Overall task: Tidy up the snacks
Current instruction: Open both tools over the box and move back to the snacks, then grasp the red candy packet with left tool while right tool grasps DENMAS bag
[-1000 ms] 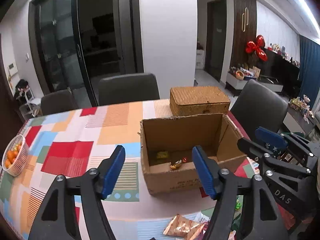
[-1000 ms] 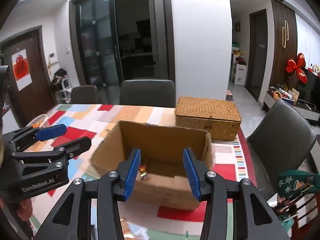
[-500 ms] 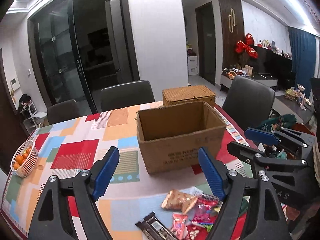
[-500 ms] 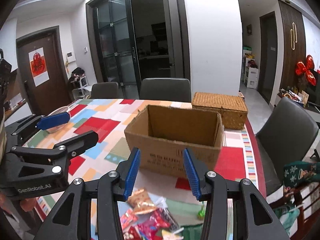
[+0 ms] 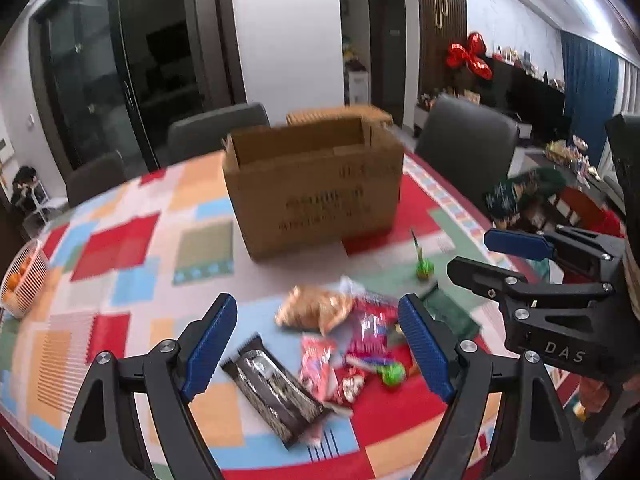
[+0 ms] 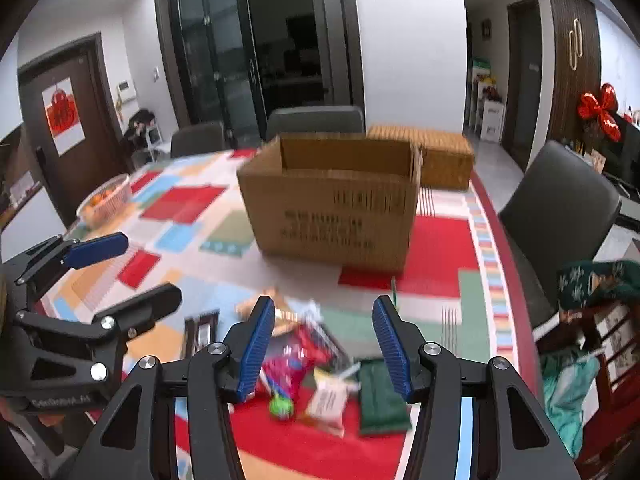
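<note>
On a patchwork tablecloth (image 5: 120, 248), snacks (image 5: 340, 344) are left unsorted at lower centre before the cardboard box (image 5: 316, 192); both the left gripper (image 5: 316, 344) and the right gripper (image 6: 324, 344) are held apart, empty.

Both grippers are now pulled back from the open brown cardboard box (image 5: 316, 184), its inside out of view; loose wrapped snack pile (image 5: 332, 344) fills lower centre, w/ blur.

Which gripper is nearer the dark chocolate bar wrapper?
Left. The left gripper hangs right over the dark chocolate bar wrapper; the right gripper sits off to its right, above the green packet.
</note>
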`<control>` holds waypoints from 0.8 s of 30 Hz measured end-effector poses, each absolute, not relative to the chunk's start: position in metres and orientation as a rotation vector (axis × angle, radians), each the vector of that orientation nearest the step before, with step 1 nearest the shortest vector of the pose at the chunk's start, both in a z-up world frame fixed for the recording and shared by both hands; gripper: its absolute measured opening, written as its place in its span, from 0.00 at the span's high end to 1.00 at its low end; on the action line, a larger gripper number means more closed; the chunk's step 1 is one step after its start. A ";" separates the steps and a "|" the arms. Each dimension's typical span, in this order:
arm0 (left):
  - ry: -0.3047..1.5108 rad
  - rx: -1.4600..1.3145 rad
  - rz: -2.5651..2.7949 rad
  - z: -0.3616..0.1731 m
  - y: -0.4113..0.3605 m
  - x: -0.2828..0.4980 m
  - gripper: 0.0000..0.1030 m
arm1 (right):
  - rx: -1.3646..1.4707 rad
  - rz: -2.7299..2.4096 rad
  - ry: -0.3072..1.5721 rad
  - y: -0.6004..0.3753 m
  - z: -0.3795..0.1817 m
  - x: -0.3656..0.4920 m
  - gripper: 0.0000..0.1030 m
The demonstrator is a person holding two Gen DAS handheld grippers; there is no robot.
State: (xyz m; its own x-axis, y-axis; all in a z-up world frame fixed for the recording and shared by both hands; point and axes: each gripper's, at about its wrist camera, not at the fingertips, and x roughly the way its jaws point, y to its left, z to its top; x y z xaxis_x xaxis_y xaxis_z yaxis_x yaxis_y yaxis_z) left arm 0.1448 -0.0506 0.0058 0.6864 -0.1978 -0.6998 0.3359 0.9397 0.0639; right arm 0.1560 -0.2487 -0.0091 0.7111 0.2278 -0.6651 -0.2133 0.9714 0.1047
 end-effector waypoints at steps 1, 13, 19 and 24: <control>0.767 0.199 -0.301 0.000 -0.050 0.143 0.19 | 0.023 0.249 0.758 -0.248 -0.016 0.153 0.49; 0.894 0.241 -0.348 -0.060 -0.050 0.136 0.20 | 0.035 0.221 0.921 -0.245 -0.078 0.138 0.49; 0.951 0.260 -0.363 -0.085 -0.052 0.144 0.20 | 0.042 0.204 0.967 -0.249 -0.098 0.139 0.49; 0.982 0.277 -0.386 -0.102 -0.058 0.152 0.27 | 0.080 0.204 1.005 -0.251 -0.114 0.148 0.49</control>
State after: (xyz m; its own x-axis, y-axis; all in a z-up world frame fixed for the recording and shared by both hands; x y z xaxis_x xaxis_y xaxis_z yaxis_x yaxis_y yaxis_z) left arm 0.1520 -0.0583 -0.1021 0.4964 -0.1909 -0.8468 0.4371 0.8978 0.0539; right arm 0.1475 -0.2514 -0.1136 0.5186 0.2063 -0.8298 -0.1331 0.9781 0.1601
